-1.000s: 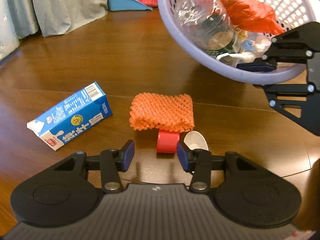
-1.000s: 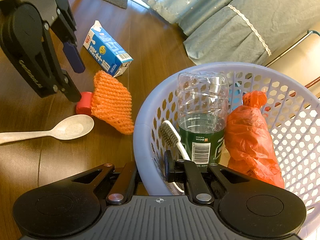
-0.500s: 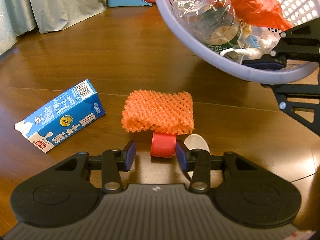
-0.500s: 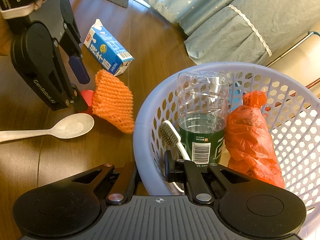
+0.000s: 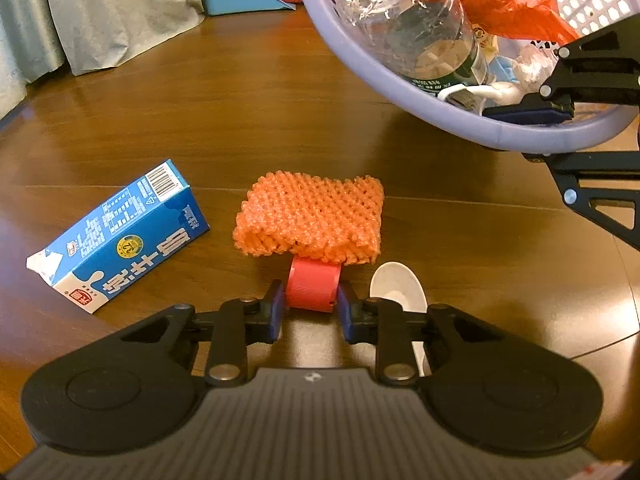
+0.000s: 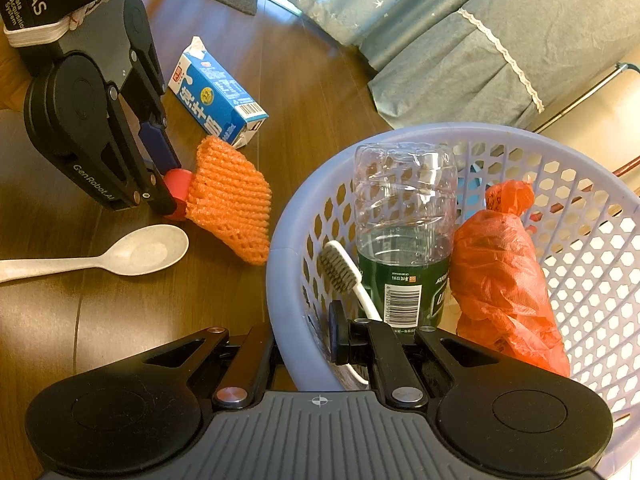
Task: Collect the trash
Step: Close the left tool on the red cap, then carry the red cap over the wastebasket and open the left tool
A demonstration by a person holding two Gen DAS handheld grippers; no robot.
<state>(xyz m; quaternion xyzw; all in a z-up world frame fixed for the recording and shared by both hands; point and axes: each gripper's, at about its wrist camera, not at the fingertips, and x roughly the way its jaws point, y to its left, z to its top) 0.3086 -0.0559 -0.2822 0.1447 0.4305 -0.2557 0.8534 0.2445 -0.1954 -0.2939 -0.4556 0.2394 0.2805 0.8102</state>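
The left tongs (image 5: 312, 312) sit low over the wooden tabletop (image 5: 200, 120), reaching level and forward, their two blue pads pressed against either side of a red bottle cap (image 5: 313, 289) that lies between them. Just right of those tongs a pale plastic spoon (image 5: 394, 288) rests on the wood, its bowl beside the right pad. Directly beyond the cap, touching it, lies an orange foam net sleeve (image 5: 312, 216). Off to the left of the tongs a blue milk carton (image 5: 120, 236) lies on its side, its torn spout toward the near left.

The right tongs (image 6: 304, 340) are clamped on the rim of a lavender perforated basket (image 6: 280, 272), one finger outside the wall and one inside, holding it tilted above the tabletop to the right of the left tongs. Just past their tips lie a toothbrush (image 6: 344, 276), a clear bottle with a green label (image 6: 404, 240) and a crumpled orange plastic bag (image 6: 504, 280). Farther off, grey-blue fabric (image 6: 440, 40) hangs to the floor.
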